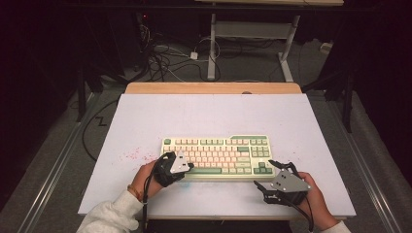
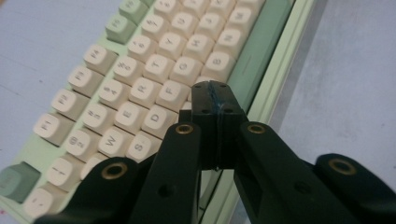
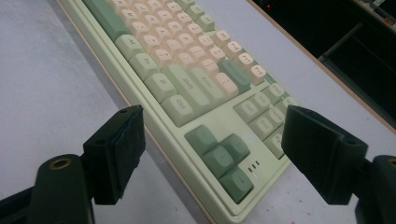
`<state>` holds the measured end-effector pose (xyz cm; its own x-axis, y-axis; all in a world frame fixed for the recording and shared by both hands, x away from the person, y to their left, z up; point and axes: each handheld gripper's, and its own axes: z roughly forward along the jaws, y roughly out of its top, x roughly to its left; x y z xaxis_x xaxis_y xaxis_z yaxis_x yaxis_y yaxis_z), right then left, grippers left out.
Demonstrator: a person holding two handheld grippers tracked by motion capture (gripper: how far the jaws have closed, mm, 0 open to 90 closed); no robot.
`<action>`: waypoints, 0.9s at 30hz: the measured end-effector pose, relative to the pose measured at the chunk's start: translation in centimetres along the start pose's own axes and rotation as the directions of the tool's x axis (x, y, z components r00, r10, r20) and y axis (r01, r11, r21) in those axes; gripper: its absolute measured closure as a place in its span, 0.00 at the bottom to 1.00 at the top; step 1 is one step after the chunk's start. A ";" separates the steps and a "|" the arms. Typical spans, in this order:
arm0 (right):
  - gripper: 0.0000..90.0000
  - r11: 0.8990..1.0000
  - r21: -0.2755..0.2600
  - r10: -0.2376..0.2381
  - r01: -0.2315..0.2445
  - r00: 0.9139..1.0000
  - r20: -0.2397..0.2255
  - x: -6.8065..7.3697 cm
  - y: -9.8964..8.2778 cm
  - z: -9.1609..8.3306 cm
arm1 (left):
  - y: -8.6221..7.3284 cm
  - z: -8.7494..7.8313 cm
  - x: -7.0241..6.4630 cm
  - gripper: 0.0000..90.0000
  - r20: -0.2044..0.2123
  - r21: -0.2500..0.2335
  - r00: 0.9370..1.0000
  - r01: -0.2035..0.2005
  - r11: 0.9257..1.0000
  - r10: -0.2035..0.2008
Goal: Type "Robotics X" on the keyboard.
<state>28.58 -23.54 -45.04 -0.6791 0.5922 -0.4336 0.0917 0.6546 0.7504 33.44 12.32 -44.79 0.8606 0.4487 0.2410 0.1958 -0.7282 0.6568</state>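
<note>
A keyboard [image 1: 216, 156] with cream and green keys lies flat near the middle of the white tabletop [image 1: 145, 121], its long side running left to right. The left hand-held gripper [image 1: 187, 167] sits over the keyboard's near left corner, held by a hand in a light sleeve. In the left gripper view its jaws are closed, pad against pad with nothing between them, and the tip [image 2: 212, 95] points down at the bottom letter rows, just beside the green space bar [image 2: 257, 51]; whether it touches a key I cannot tell. The right hand-held gripper [image 1: 272, 174] hovers just off the keyboard's near right corner. Its jaws stand wide open and hold nothing; in the right gripper view the arrow keys [image 3: 224, 156] and that corner show between the two pads [image 3: 123, 149]. Faint pink specks [image 1: 133, 155] mark the tabletop left of the keyboard. A wooden edge [image 1: 214, 88] runs along the far side of the tabletop
</note>
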 end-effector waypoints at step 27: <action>0.25 1.000 -0.002 0.011 -0.011 1.000 -0.003 -0.1 0.0 -0.1 | 0.1 -1.1 0.2 0.70 -0.089 -0.119 0.996 0.017 0.993 -0.028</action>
<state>28.62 -23.64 -44.97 -0.6803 0.5978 -0.4241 0.0974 0.6473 0.7560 33.12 12.88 -43.88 0.8099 0.5127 0.2850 0.1531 -0.6538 0.7410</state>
